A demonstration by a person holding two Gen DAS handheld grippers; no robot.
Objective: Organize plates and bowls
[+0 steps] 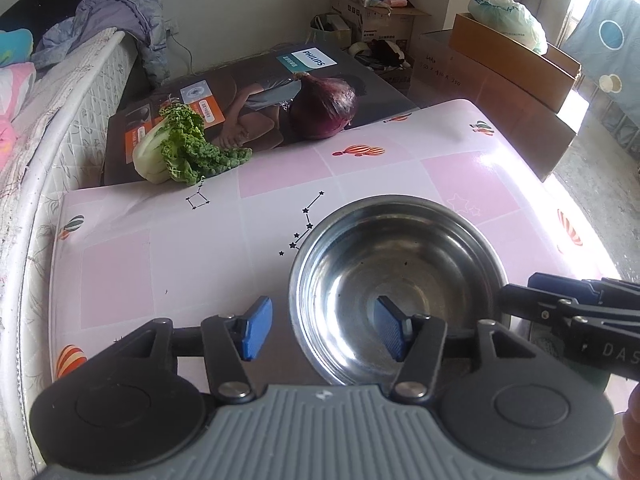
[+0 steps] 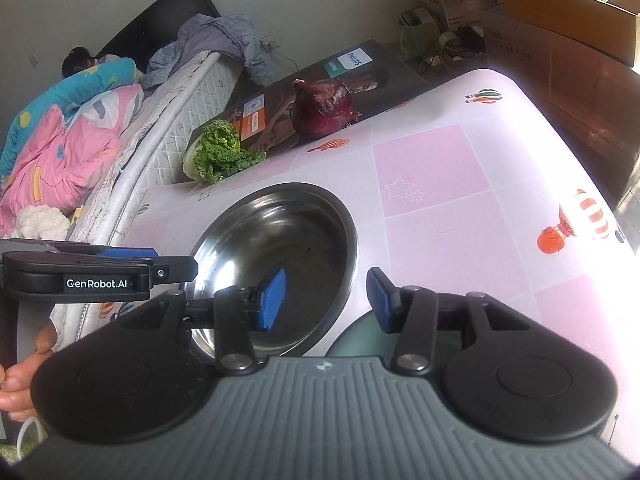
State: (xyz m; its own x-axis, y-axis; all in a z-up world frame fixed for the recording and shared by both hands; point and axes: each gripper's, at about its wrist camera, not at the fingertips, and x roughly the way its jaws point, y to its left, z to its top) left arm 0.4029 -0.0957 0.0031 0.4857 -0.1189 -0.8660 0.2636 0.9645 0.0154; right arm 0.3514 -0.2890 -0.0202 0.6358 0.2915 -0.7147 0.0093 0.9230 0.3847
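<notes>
A: Steel bowl (image 1: 396, 276) upright on the pink bench (image 1: 160, 256), near the front edge. Empty inside. Something dark green, maybe a plate (image 2: 360, 340), just beside and partly under the bowl's near rim in the right view; too hidden to say more.

B: Left claw (image 1: 320, 330)?

A: Spread wide, holding nothing. Straddling the bowl's left rim: one pad outside over the bench, the other inside above the bowl's floor. Touching or not, cannot tell.

B: Right claw (image 2: 328, 300)?

A: Also spread, empty. One pad inside the bowl, the other outside the right rim, over the green piece.

B: Progress?

A: Early or mid-way, by the look of it. Nothing stacked that shows, no grip made on either side. Only one bowl and that possible plate in sight.

B: Left to do?

A: Probably closing on a rim, lifting, setting the bowl with its partner. No clear destination visible. Cabbage (image 1: 180, 148) and onion (image 1: 324, 110) well apart at the far edge, not in the way.
</notes>
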